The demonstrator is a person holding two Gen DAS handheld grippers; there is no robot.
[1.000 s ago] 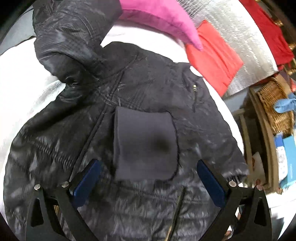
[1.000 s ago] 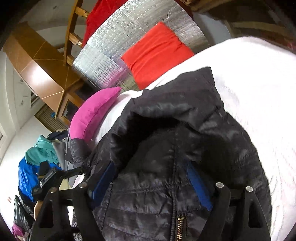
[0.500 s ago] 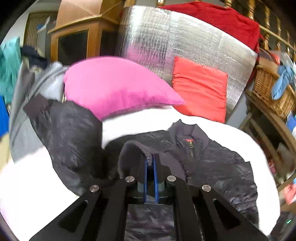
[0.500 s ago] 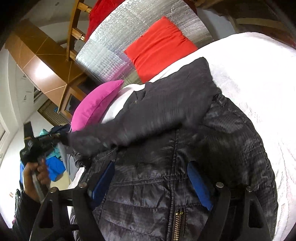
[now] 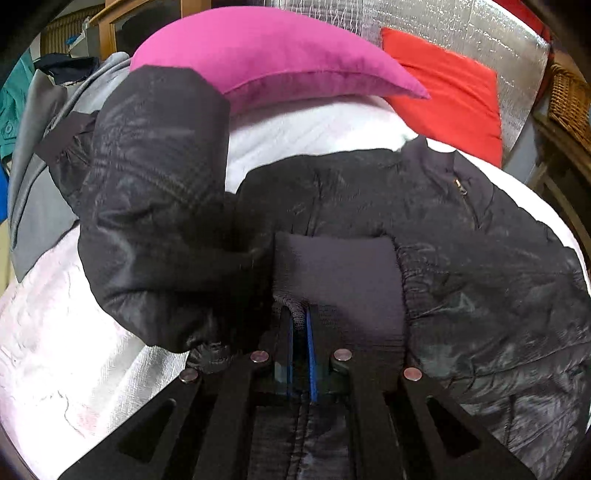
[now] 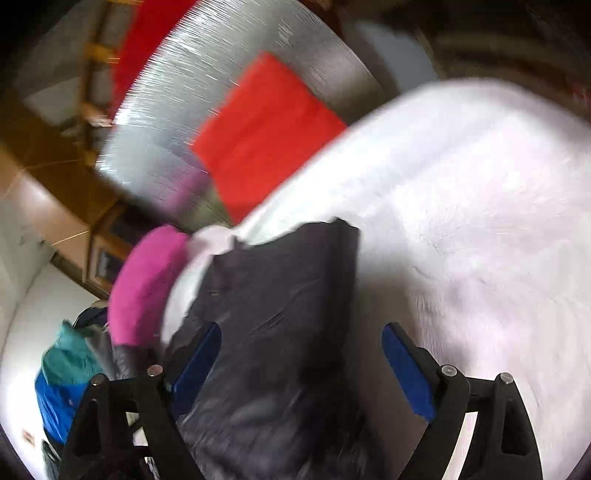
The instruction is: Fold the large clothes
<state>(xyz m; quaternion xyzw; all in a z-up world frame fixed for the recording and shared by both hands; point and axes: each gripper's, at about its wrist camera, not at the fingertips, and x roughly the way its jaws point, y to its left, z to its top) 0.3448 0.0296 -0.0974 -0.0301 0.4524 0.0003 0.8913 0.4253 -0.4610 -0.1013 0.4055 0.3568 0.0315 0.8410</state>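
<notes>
A black puffer jacket lies on a white bed. My left gripper is shut on the jacket's dark knit sleeve cuff and holds it over the jacket's body. The sleeve bulges up to the left of the cuff. In the right wrist view, which is blurred by motion, the jacket reaches between the blue pads of my right gripper, which is open and holds nothing.
A pink pillow and a red cushion lean on a silver quilted headboard at the back. A wicker basket stands at the right. Grey and teal clothes are piled at the left. White bedcover spreads to the right.
My left gripper shut on the sleeve cuff, lifted it, and now carries it low over the jacket body. My right gripper stayed open and is swinging right, blurring its view.
</notes>
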